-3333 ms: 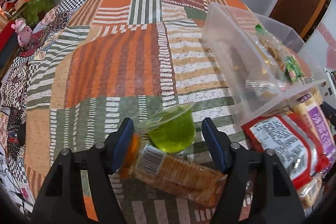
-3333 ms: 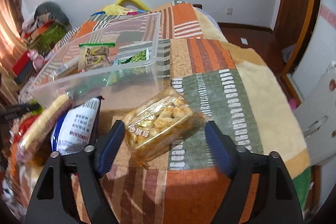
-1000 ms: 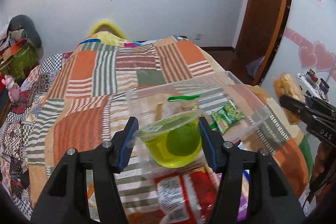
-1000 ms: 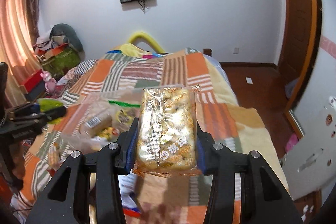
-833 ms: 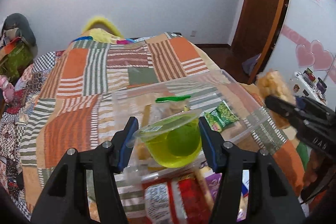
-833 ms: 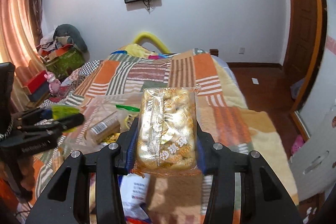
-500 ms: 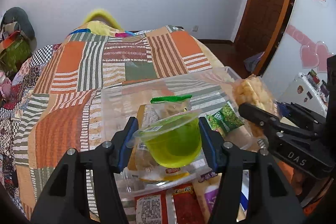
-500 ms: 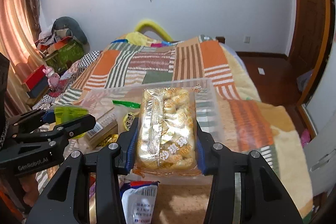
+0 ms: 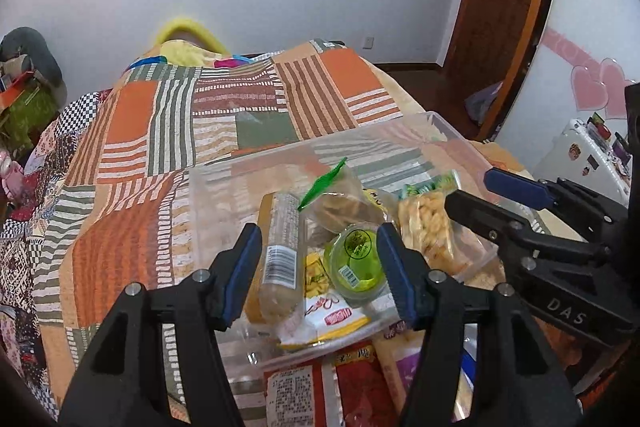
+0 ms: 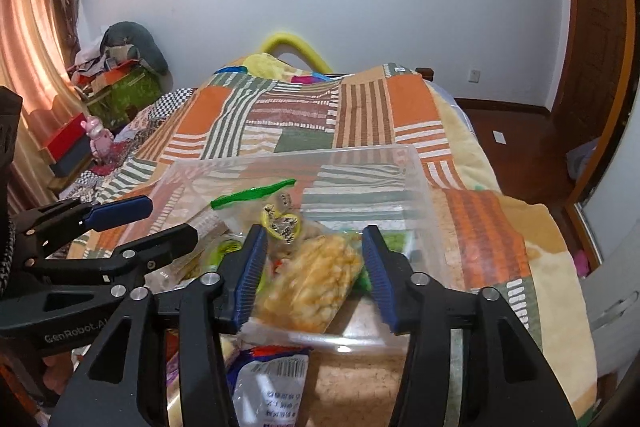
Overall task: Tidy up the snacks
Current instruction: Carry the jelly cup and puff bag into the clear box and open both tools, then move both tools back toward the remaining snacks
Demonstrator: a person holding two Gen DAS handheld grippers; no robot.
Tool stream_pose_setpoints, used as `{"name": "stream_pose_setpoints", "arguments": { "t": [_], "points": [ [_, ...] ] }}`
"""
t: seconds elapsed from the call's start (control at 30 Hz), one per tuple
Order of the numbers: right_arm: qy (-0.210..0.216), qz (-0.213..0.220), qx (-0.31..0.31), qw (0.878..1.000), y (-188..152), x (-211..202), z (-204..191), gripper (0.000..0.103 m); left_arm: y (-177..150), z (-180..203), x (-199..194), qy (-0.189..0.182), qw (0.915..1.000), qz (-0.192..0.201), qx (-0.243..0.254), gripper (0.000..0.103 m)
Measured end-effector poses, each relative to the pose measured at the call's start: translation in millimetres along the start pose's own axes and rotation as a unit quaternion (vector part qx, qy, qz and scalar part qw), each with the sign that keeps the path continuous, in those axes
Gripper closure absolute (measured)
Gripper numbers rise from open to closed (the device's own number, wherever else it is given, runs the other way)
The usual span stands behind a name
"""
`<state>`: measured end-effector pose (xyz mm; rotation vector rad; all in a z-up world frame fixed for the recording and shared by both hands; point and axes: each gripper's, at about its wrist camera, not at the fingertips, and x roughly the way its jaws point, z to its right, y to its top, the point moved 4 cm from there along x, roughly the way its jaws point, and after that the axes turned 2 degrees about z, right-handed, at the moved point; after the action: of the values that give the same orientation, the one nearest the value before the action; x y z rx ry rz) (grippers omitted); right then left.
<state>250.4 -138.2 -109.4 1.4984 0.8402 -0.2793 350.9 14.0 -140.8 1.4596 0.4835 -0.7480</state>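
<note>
A clear plastic bin [image 9: 440,123] stands on the patchwork bed and holds several snacks. The green jelly cup [image 9: 356,261] lies in it between my left gripper's [image 9: 318,273] open fingers, not gripped. The yellow puffed-snack pack [image 10: 310,285] lies blurred in the bin [image 10: 416,167] between my right gripper's [image 10: 312,277] open fingers; it also shows in the left wrist view [image 9: 426,231]. A long cracker pack [image 9: 280,251] and a green-zip bag [image 9: 340,199] lie in the bin too.
Red snack packs [image 9: 328,387] and a blue-white pack [image 10: 272,387] lie on the bed in front of the bin. The quilt [image 9: 132,155] stretches left and behind. A wooden door [image 9: 508,7] and white fridge [image 9: 588,155] stand to the right.
Both grippers moved over the bin and opened. The jelly cup dropped from the left gripper and the snack pack from the right; both now lie in the bin.
</note>
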Motion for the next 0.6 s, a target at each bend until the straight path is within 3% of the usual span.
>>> {"name": "stream_pose_setpoints", "arguments": {
  "t": [0.1,0.33,0.6],
  "points": [
    [0.003,0.005,-0.001,1.000,0.2,-8.0,-1.7,0.039,-1.2,-6.7,-12.9,-0.001,1.0000,0.004,-0.005,0.041],
    [0.021,0.003,-0.011,1.000,-6.8,-25.7,-12.1,0.032,-17.5,-37.1,-52.0,0.018,0.9995,0.006,-0.026,0.036],
    [0.046,-0.024,-0.015,0.999,-25.7,-25.0,-33.4,0.032,-66.8,-89.9,-75.2,0.067,0.9959,-0.035,-0.049,0.036]
  ]
}}
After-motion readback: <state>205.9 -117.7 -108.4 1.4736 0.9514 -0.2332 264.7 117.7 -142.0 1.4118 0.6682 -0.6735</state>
